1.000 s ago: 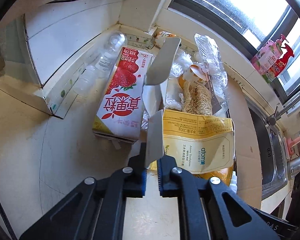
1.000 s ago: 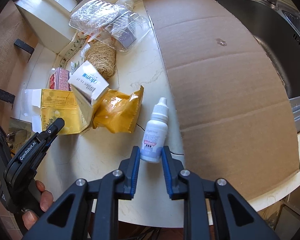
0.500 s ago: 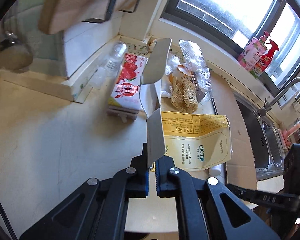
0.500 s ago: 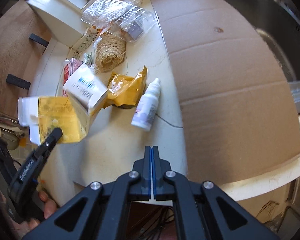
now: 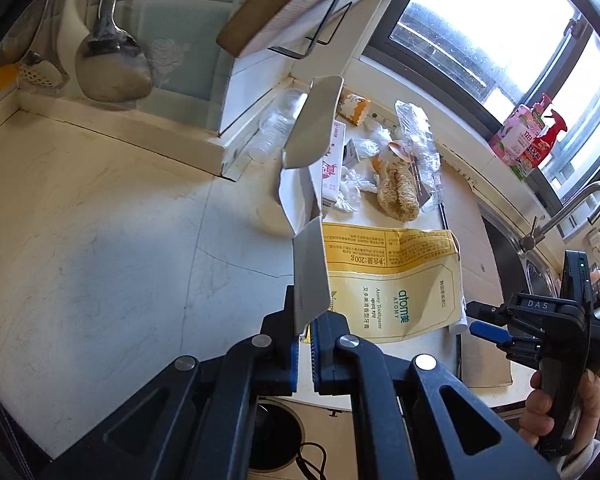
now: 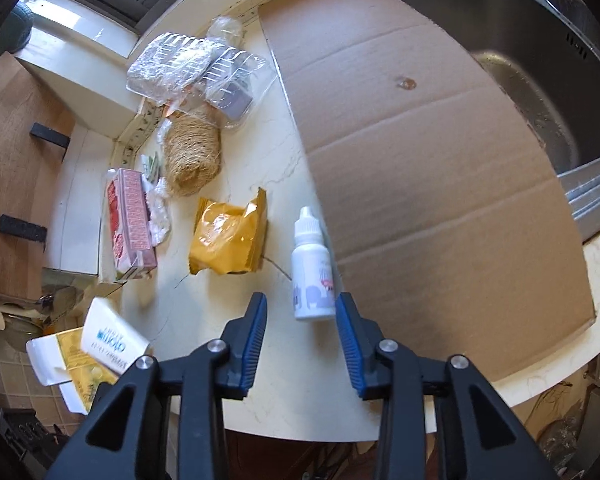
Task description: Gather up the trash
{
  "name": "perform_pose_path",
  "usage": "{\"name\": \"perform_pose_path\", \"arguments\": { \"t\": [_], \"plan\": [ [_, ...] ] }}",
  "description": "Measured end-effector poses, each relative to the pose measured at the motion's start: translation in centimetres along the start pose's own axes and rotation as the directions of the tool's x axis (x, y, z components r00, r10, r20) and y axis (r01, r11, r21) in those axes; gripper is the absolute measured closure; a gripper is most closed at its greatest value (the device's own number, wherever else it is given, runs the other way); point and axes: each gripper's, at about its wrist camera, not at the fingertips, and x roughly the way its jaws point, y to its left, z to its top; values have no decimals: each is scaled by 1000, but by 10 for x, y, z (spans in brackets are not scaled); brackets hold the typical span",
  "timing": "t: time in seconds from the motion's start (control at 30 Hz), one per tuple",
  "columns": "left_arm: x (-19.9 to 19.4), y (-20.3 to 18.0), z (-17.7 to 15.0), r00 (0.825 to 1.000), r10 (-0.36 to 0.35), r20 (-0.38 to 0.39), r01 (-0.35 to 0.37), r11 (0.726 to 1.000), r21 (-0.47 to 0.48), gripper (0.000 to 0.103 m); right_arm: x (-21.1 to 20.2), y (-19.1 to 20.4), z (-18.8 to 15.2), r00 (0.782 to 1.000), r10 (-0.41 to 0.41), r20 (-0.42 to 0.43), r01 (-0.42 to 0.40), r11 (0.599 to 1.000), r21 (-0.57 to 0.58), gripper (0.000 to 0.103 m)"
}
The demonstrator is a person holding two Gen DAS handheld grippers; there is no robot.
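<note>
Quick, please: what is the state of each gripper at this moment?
Left gripper: shut on the toothpaste box, pinching its flap.
Right gripper: jaws opening, empty; the dropper bottle lies on the counter between them.

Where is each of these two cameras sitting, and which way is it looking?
Left wrist: rides the left gripper, looking down across the counter toward the window; its fingers pinch the yellow toothpaste box; the right gripper and a hand show.
Right wrist: rides the right gripper, looking down at the dropper bottle; fingers opening, bottle untouched.
Shared: the toothpaste box, the loofah.
</note>
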Motion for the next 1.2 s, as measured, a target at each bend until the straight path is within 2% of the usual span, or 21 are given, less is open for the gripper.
{"name": "perform_pose_path", "arguments": {
  "t": [0.2,0.4,0.57,0.63,0.87,0.97,1.2],
  "plan": [
    [-6,4,0,1000,6,18,-6,1000,16,100,12,6,9,997,-83,-2,83,995,-50,67],
    [-8,-3,1,999,17,28,-18,999,50,100,21,28,6,987,-160,36,163,977,-139,67],
    [-11,-7,-1,999,21,33,-23,998,65,100,34,38,-2,986,-166,-4,162,970,-183,67],
    [-13,-8,-2,999,28,36,-30,997,66,100,35,40,-6,986,-164,11,162,967,-196,75],
    [-27,-12,-12,998,43,51,-46,997,63,100,23,32,-23,996,-88,-22,82,976,-200,79],
    [-37,-14,-20,997,49,55,-52,997,60,100,7,25,-34,999,-27,-37,19,980,-197,79],
    [-62,-22,-59,997,65,45,-68,996,61,100,-38,5,-74,994,73,-76,-89,967,-238,79]
  ]
}}
